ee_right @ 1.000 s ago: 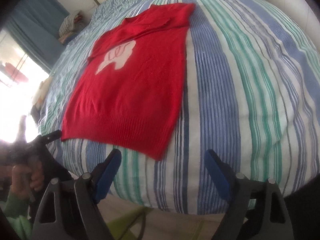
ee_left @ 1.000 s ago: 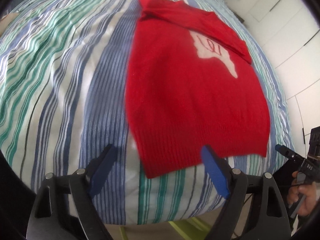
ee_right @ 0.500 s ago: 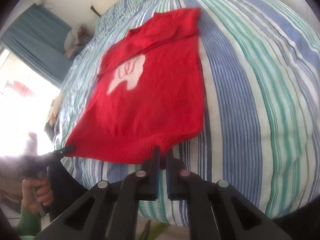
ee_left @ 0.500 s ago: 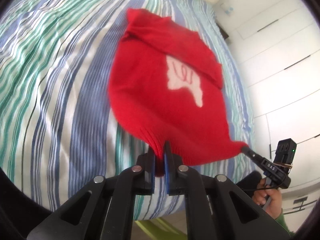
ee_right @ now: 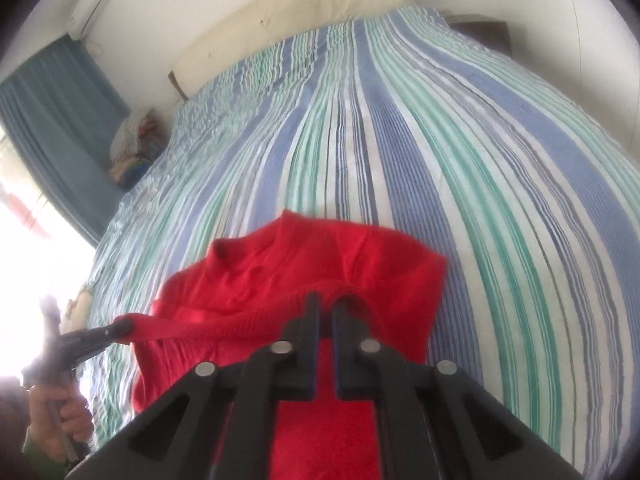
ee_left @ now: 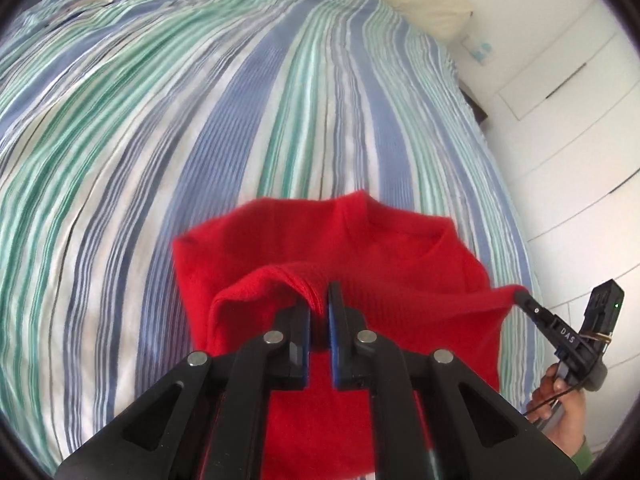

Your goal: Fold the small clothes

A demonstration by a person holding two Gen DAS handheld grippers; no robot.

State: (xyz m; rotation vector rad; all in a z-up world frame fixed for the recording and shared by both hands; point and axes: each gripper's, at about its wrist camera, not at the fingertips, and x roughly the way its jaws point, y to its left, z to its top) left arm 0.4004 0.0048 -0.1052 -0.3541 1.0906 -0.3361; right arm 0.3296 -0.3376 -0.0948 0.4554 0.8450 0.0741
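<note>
A small red knitted sweater [ee_left: 400,264] lies on the striped bed, its ribbed hem lifted and carried over toward the collar end. My left gripper [ee_left: 319,300] is shut on one hem corner. In its view the right gripper [ee_left: 520,294] pinches the other hem corner at the right. In the right wrist view the red sweater [ee_right: 320,264] is doubled the same way, my right gripper [ee_right: 327,310] shut on the hem. The left gripper [ee_right: 124,326] holds the far corner at the left. The hem hangs taut between them; the white motif is hidden.
The bed's cover [ee_left: 200,140] has blue, green and white stripes [ee_right: 460,160]. A cream headboard [ee_right: 300,12] stands at the far end. White cupboard doors [ee_left: 580,140] line one side; a blue curtain [ee_right: 52,120] and a bundle of cloth [ee_right: 132,148] are on the other.
Both grippers went from open beside the hem to shut on its corners, then lifted and carried the hem forward over the sweater toward the collar. The white motif is now covered.
</note>
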